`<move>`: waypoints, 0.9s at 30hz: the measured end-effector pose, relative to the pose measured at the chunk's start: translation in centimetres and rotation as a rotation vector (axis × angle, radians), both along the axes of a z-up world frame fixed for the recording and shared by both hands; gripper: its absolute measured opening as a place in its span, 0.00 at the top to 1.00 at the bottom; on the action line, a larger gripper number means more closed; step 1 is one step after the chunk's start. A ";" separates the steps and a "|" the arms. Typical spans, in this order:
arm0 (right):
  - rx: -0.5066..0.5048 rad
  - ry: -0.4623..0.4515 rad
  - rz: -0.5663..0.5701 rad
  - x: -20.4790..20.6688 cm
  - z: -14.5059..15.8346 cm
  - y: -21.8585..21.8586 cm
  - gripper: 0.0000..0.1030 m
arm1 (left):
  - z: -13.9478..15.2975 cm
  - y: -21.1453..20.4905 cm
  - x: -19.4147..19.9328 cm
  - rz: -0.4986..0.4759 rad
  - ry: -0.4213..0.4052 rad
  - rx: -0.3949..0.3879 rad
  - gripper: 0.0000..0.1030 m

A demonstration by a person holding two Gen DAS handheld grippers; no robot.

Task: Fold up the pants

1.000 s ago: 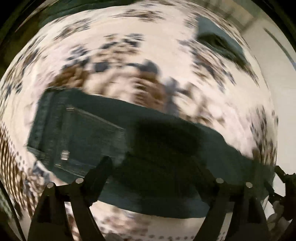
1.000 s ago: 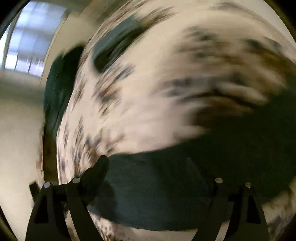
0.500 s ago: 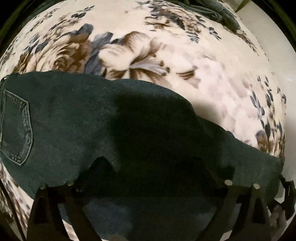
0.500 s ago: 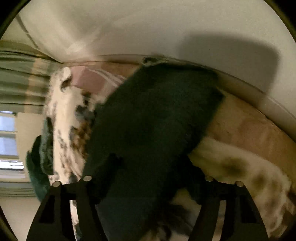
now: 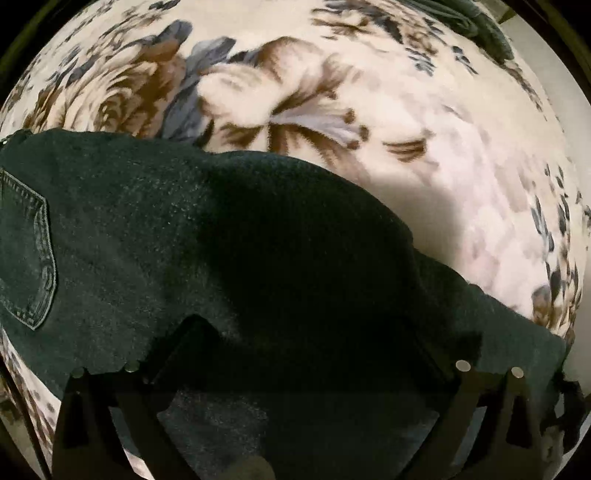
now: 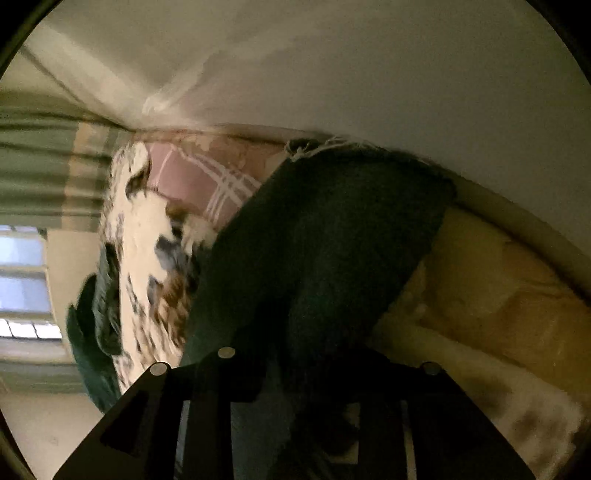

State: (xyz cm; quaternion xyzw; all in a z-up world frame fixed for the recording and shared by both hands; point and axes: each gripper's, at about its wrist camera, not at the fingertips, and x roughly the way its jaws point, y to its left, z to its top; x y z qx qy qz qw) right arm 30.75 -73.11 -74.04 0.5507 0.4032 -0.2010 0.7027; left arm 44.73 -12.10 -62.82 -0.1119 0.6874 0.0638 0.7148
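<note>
Dark green jeans (image 5: 147,240) lie across a floral blanket (image 5: 332,110), back pocket (image 5: 26,258) at the left edge. My left gripper (image 5: 303,328) points down at the middle of the pants. Its jaws are opening, spread wide, and nothing is pinched between them. In the right wrist view one pant leg (image 6: 332,240) runs up to a frayed hem (image 6: 314,147) by the wall. My right gripper (image 6: 306,376) is closing, its fingers drawn near each other with the leg's cloth bunched between them.
Another green garment (image 5: 480,22) lies at the blanket's far edge, also visible as a green garment (image 6: 96,314) in the right view. A pink plaid sheet (image 6: 199,177) and a yellowish pad (image 6: 498,295) border the wall (image 6: 369,74). A window (image 6: 22,277) is at the left.
The left gripper dropped closer to the pants and spread its jaws. The right gripper swung from the blanket to the leg end near the wall and narrowed its jaws on the cloth.
</note>
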 end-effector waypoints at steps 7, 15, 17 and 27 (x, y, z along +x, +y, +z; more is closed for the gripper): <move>-0.321 -0.036 0.137 1.5 8.8 4.2 0.90 | 4.7 2.4 0.3 0.017 -0.070 -0.074 0.00; -0.604 -0.140 0.535 7.2 18.3 22.2 0.91 | 10.3 9.9 -3.8 0.081 -0.141 -0.084 0.00; -0.669 -0.145 0.639 8.5 18.5 27.9 0.91 | 11.8 12.4 -5.6 0.104 -0.150 -0.071 0.00; -0.949 -0.136 1.411 6.2 7.7 62.9 0.91 | 14.9 24.1 -11.2 0.251 -0.169 0.071 0.00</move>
